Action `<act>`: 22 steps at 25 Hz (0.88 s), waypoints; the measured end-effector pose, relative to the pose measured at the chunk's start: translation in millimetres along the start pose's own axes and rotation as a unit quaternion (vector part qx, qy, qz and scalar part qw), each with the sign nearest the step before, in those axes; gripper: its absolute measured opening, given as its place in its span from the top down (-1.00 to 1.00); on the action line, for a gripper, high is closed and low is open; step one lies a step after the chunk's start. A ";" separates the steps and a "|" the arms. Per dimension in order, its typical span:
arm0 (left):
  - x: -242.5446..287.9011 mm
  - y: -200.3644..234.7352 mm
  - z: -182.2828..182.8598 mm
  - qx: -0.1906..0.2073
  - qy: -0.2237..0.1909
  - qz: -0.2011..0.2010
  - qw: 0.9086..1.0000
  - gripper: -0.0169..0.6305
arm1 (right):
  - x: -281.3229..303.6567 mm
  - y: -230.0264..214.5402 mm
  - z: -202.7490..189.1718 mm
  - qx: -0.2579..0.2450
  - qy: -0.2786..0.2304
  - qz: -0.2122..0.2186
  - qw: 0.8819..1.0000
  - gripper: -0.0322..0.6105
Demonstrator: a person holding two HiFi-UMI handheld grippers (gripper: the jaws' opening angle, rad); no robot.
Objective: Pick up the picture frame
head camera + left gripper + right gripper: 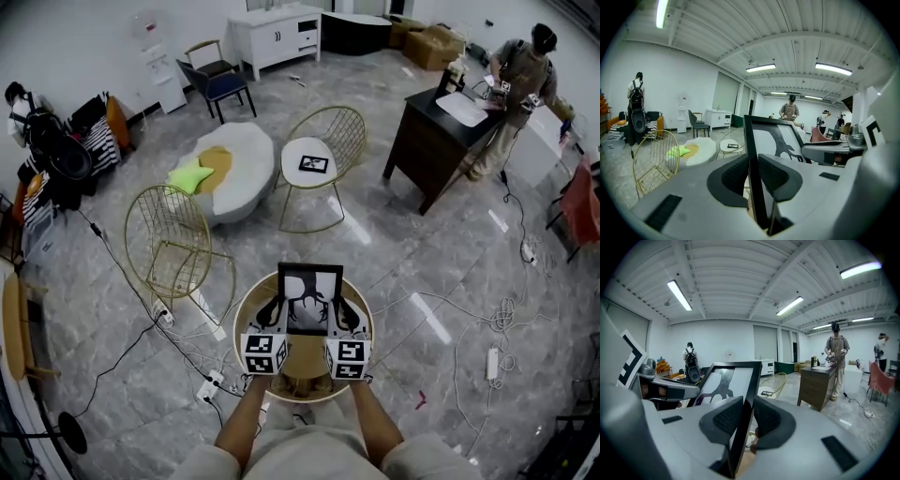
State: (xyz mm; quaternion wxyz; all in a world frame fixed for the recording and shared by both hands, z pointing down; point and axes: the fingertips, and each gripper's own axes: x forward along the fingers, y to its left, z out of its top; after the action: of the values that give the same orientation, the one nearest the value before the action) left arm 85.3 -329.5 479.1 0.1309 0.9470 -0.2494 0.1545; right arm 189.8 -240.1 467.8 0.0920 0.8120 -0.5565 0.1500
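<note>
The picture frame (309, 298) is black-edged, with a black branching print on white. It stands upright over a small round wooden table (251, 298). My left gripper (276, 313) is shut on its left edge, and my right gripper (343, 313) is shut on its right edge. In the left gripper view the frame's black edge (754, 178) runs between the two dark pads (736, 176). In the right gripper view the frame (740, 427) is clamped the same way between the pads (766, 417). Whether the frame's bottom touches the table is hidden.
Two gold wire chairs (173, 246) (323, 159) stand beyond the table, beside a white pouf with a green cushion (223, 169). Cables and power strips (487, 361) lie on the marble floor. A dark desk (436, 131) with a person (520, 80) is far right.
</note>
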 end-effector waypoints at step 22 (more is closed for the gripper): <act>-29.1 -39.3 145.7 0.058 -0.145 -0.001 0.988 0.73 | -40.9 -23.4 140.6 -0.033 -0.147 -0.013 0.988 0.67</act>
State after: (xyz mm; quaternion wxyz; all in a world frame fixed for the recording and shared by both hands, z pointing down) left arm 114.4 -331.2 328.2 0.0384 0.9655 -0.2557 0.0301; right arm 217.6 -240.2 322.2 0.0379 0.8291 -0.5578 0.0093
